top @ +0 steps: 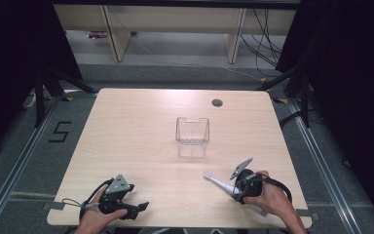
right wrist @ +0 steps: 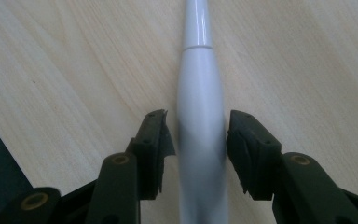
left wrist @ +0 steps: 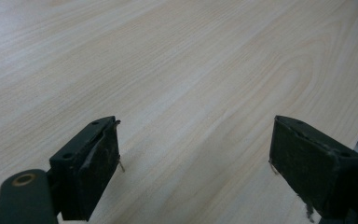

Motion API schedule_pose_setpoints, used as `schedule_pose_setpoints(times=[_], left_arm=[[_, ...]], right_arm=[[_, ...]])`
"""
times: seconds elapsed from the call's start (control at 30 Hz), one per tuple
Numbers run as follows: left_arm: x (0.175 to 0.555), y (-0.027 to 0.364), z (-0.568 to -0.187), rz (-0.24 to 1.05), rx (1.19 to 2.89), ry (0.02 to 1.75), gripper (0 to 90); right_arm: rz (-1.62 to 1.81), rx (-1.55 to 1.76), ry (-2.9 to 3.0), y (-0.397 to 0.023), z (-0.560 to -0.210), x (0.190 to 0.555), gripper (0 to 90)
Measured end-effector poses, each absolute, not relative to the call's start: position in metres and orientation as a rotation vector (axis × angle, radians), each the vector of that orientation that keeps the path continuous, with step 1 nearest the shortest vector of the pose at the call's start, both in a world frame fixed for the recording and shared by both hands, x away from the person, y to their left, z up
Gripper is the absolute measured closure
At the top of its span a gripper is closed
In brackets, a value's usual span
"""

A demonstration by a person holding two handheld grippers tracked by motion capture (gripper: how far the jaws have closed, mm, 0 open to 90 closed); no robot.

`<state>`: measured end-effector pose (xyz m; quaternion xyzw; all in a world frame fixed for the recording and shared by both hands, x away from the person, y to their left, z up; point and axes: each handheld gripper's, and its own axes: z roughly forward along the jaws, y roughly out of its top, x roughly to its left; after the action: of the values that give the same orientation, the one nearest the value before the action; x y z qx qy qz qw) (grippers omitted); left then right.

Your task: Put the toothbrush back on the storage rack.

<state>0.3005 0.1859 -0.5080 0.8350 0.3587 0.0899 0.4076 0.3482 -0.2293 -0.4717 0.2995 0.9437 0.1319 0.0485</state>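
Two grippers: left gripper low at the near-left worktop edge, jaws spread wide over bare wood; right gripper near-right, jaws flanking the white handle
Right grip state: pads just beside the handle's flanks; firm contact cannot be confirmed
Handle position: lying on the worktop, slim neck aimed toward the clear container standing mid-worktop, well apart
Handling estimate: rigid, light, smooth glossy plastic; likely slippery, prone to rolling
Hold point: the thick barrel, across its widest section
Obscured: handle's tip cut off at the frame top; its rear hidden by the hand; container contents unclear, seemingly empty
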Motion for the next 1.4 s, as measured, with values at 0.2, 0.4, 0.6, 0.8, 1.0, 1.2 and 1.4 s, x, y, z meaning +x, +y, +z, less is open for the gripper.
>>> schedule_pose_setpoints(times=[0.2, 0.4, 0.6, 0.8, 1.0, 1.2, 1.4], left_arm=[[0.301, 0.186, -0.508, 0.234, 2.113, 0.897, 15.1], [0.3, 0.185, -0.509, 0.217, 2.092, 0.911, 15.1], [0.301, 0.187, -0.508, 0.228, 2.128, 0.891, 15.1], [0.3, 0.185, -0.509, 0.217, 2.105, 0.903, 15.1], [0.302, 0.186, -0.509, 0.231, 2.127, 0.898, 15.1], [0.302, 0.186, -0.509, 0.214, 2.107, 0.909, 15.1], [0.301, 0.186, -0.51, 0.21, 2.106, 0.912, 15.1]], right_arm=[[0.354, 0.897, 2.905, -0.227, -0.474, 0.35, 59.8], [0.317, 0.915, 2.909, -0.226, -0.474, 0.351, 61.9], [0.259, 0.941, 2.906, -0.224, -0.475, 0.352, 63.6], [0.223, 0.863, 2.934, -0.223, -0.475, 0.357, 65.9], [0.199, 0.824, 2.947, -0.223, -0.476, 0.36, 66.2], [0.183, 0.887, 2.958, -0.222, -0.475, 0.358, 66.3], [0.193, 0.909, 2.936, -0.225, -0.469, 0.358, 66.4]])
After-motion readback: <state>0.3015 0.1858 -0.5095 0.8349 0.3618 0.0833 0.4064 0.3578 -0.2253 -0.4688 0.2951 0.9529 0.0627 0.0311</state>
